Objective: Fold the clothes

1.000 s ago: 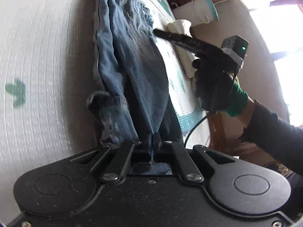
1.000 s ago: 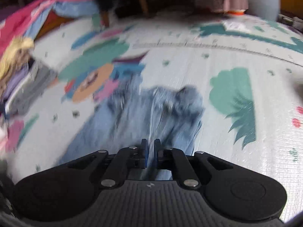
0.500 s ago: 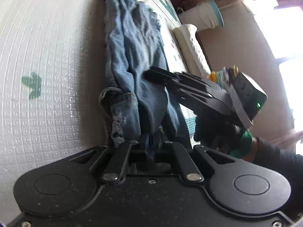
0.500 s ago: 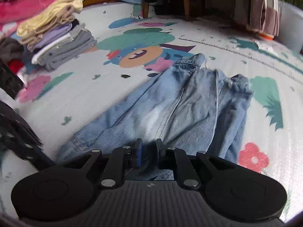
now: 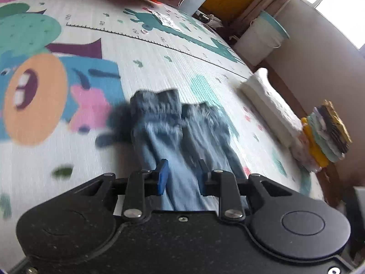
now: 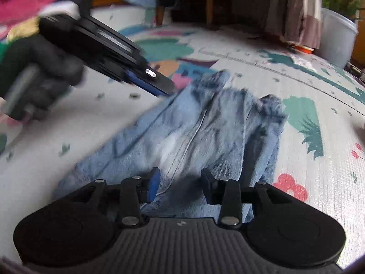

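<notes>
Light blue jeans [image 5: 173, 123] lie lengthwise on the patterned play mat [image 5: 159, 52], legs together and frayed hems at the far end. My left gripper [image 5: 182, 175] hangs low over them. Its jaws are opening, denim shows in the gap, and the pads do not press on it. In the right wrist view the jeans [image 6: 205, 132] spread out ahead of my right gripper [image 6: 180, 182], whose jaws are also opening just above the cloth with nothing pinched. The left gripper [image 6: 159, 88], held by a black-gloved hand [image 6: 45, 73], reaches in from the upper left near one hem.
A stack of folded clothes [image 5: 326, 132] and a white rolled cloth [image 5: 269, 100] sit along the mat's right edge, with white buckets [image 5: 260, 38] behind. In the right wrist view a white pot with a plant [image 6: 337, 36], chair legs [image 6: 208, 2] and pink bedding [image 6: 20, 2] border the mat.
Both grippers were shut on the jeans and have let go. The left gripper swung round and now looks along the legs toward the hems. The jeans have settled flat on the mat.
</notes>
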{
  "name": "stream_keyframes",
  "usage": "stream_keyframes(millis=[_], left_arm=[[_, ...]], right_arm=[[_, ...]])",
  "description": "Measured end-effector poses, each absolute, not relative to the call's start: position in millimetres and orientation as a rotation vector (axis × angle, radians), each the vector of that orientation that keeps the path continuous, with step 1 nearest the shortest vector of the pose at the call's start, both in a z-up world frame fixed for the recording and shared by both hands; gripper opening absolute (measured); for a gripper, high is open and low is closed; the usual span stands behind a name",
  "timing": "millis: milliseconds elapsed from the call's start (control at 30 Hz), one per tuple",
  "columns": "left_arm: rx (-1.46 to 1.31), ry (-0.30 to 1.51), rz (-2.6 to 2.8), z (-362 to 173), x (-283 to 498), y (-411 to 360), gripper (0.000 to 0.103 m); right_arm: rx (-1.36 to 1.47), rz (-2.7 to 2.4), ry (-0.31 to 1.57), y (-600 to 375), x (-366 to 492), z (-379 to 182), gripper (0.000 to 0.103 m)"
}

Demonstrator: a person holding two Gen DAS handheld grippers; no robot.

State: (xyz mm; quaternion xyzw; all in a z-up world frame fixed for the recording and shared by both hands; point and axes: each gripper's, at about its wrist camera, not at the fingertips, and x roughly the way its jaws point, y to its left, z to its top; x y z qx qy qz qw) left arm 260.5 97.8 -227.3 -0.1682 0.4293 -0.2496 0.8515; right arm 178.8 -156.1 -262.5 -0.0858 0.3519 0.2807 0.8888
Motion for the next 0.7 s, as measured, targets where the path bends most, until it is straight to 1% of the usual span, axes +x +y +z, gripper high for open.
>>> stream_keyframes(millis=[133, 167, 200, 267, 367, 433, 467, 500, 533, 567, 600, 633, 667, 700], left_arm=[[-0.259, 0.945, -0.46, -234.4, 270.1, 78.3, 0.024], [-0.233, 0.953, -0.456, -235.7, 272.3, 71.4, 0.022], [-0.189, 0.951, -0.463, -236.5, 273.1, 63.8, 0.0], [-0.098, 0.897, -0.5, -227.8, 268.6, 54.4, 0.0], [-0.075, 0.764, -0.538, -202.4, 265.6, 57.0, 0.0], [-0.03, 0.779, -0.527, -206.8, 271.8, 54.1, 0.0], [-0.005, 0.794, -0.519, -210.8, 275.6, 52.3, 0.0], [0.044, 0.838, -0.517, -220.0, 278.2, 48.2, 0.0], [0.107, 0.874, -0.505, -229.9, 277.6, 44.2, 0.002], [0.14, 0.87, -0.494, -233.9, 273.9, 44.3, 0.002], [0.133, 0.854, -0.49, -232.2, 269.2, 48.3, 0.008], [0.122, 0.834, -0.476, -226.0, 262.5, 53.5, 0.016], [0.129, 0.798, -0.461, -217.5, 252.8, 57.5, 0.021], [0.144, 0.759, -0.462, -208.0, 239.6, 60.7, 0.023]], right_arm=[[-0.167, 0.574, 0.72, -155.3, 179.0, -263.6, 0.04], [-0.175, 0.573, 0.729, -154.2, 179.4, -266.4, 0.041], [-0.176, 0.57, 0.729, -153.4, 179.5, -267.3, 0.041], [-0.16, 0.555, 0.7, -153.3, 178.1, -262.6, 0.041], [-0.173, 0.542, 0.612, -151.2, 171.2, -250.5, 0.041], [-0.212, 0.554, 0.614, -146.0, 173.8, -252.2, 0.048], [-0.234, 0.56, 0.629, -142.8, 176.6, -255.4, 0.05], [-0.25, 0.564, 0.657, -140.3, 179.9, -259.9, 0.05], [-0.257, 0.563, 0.704, -139.0, 184.0, -266.6, 0.05], [-0.264, 0.563, 0.75, -137.7, 188.2, -273.2, 0.05], [-0.272, 0.563, 0.778, -136.7, 190.5, -275.8, 0.05], [-0.275, 0.572, 0.759, -137.1, 188.2, -270.2, 0.049], [-0.255, 0.595, 0.705, -140.2, 182.7, -261.9, 0.048], [-0.223, 0.618, 0.652, -145.9, 177.8, -254.1, 0.048]])
